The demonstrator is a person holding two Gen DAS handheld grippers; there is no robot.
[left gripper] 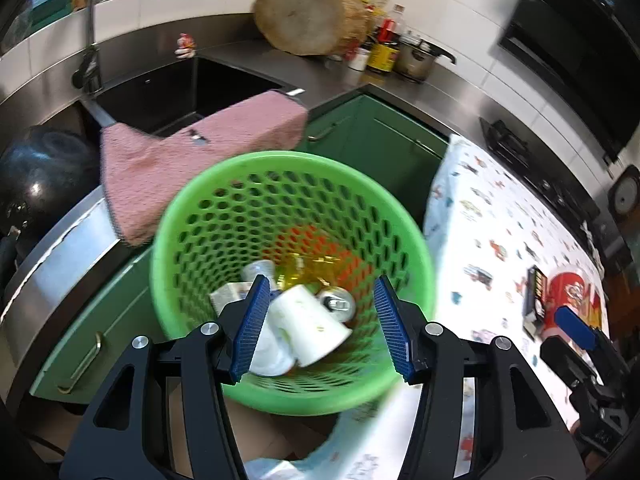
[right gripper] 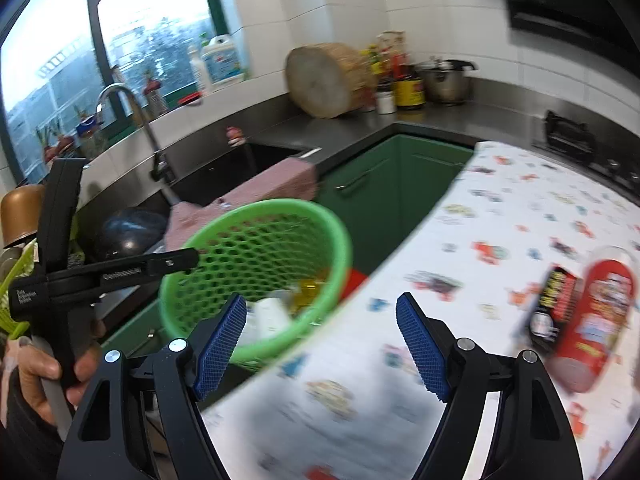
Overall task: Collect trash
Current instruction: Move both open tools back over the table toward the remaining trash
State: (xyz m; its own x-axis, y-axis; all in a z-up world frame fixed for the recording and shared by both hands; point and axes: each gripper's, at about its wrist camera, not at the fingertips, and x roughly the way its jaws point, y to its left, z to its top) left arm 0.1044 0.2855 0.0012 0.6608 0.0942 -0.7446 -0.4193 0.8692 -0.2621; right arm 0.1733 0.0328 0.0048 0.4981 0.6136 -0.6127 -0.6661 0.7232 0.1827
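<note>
A green perforated trash basket (left gripper: 256,208) stands beside the table and holds white paper cups (left gripper: 308,326), a can (left gripper: 338,304) and yellow wrapping (left gripper: 304,268). My left gripper (left gripper: 320,328) is open and empty above the basket's mouth. In the right wrist view the basket (right gripper: 256,248) is left of centre. My right gripper (right gripper: 320,344) is open and empty over the table edge. A red snack canister (right gripper: 596,320) and a dark packet (right gripper: 554,300) lie on the table to its right; they also show in the left wrist view (left gripper: 568,292).
The table has a white cloth with cartoon prints (right gripper: 460,280). Green cabinets (left gripper: 384,140), a sink (left gripper: 168,92) with a pink towel (left gripper: 192,160) and a faucet (right gripper: 132,120) lie behind the basket. A round chopping block (left gripper: 308,20), bottles and a pot (left gripper: 416,60) stand on the counter.
</note>
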